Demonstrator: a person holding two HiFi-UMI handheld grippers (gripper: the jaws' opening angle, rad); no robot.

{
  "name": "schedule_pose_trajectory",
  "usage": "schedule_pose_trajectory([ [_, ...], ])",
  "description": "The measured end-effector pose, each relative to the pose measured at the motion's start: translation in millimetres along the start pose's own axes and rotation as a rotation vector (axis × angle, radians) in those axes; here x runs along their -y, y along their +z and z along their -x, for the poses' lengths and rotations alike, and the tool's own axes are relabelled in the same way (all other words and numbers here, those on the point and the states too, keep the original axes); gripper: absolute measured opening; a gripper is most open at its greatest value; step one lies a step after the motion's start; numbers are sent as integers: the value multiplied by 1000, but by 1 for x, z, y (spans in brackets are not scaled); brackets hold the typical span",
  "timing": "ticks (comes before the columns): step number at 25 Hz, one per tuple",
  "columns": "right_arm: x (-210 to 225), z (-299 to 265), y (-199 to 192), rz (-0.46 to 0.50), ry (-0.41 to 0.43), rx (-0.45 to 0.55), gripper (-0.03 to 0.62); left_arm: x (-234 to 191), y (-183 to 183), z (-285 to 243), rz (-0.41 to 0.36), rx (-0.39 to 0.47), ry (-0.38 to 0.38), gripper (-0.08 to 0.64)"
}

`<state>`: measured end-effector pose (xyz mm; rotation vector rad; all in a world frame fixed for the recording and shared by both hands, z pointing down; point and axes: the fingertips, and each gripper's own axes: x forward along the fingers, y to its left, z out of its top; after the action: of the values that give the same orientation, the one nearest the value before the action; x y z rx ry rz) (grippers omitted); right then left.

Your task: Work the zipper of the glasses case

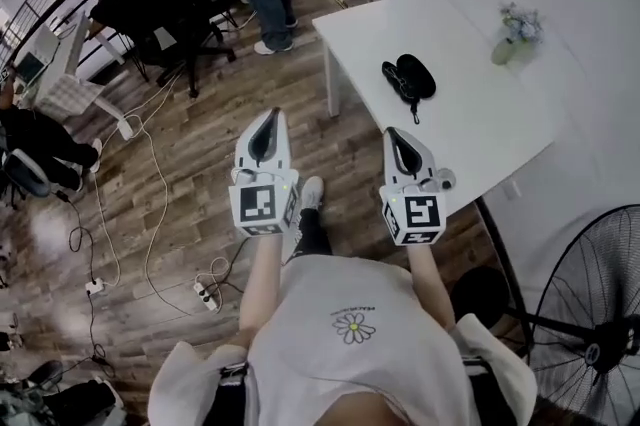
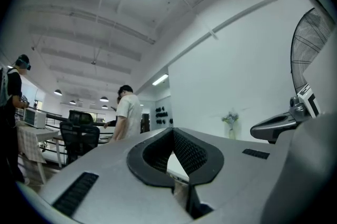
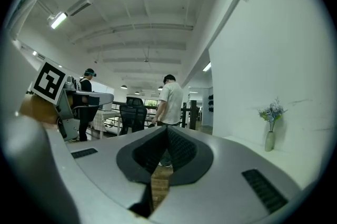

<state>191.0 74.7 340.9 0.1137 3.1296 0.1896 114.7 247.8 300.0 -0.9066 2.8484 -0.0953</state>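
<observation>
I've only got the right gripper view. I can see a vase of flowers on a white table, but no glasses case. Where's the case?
Observer: In the head view, the glasses case lies on the white table. It is ahead of the right gripper and apart from it.
Operator: Is the left gripper carrying anything?
Observer: No. The left gripper has its fingers together with nothing between them.
Operator: Anything off to my right?
Observer: A standing fan is beside the table, at the head view's lower right.
</observation>
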Motion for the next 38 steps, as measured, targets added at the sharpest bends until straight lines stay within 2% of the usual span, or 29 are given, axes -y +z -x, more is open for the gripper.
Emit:
schedule_pose_trajectory([
  [4, 29, -49, 6, -1, -93, 5, 8, -18, -4, -62, 5, 12, -71, 15],
  [9, 67, -111, 5, -22, -226, -3, 8, -34, -20, -154, 68, 46, -221, 14],
  [14, 108, -170, -7, -57, -341, -43, 8, -39, -40, -247, 37, 16, -336, 14],
  [20, 148, -215, -18, -61, -484, -84, 8, -34, -64, -326, 38, -32, -481, 14],
  [23, 167, -224, -23, -55, -565, -88, 8, -26, -83, -355, 53, -50, -533, 14],
  [26, 178, -220, -36, -70, -610, -128, 8, -12, -99, -370, 88, -79, -565, 14],
  [28, 187, -211, -43, -73, -636, -150, 8, 7, -105, -377, 84, -84, -610, 14],
  [38, 222, -152, -57, -120, -796, -153, 8, 100, -88, -387, 60, -42, -792, 14],
])
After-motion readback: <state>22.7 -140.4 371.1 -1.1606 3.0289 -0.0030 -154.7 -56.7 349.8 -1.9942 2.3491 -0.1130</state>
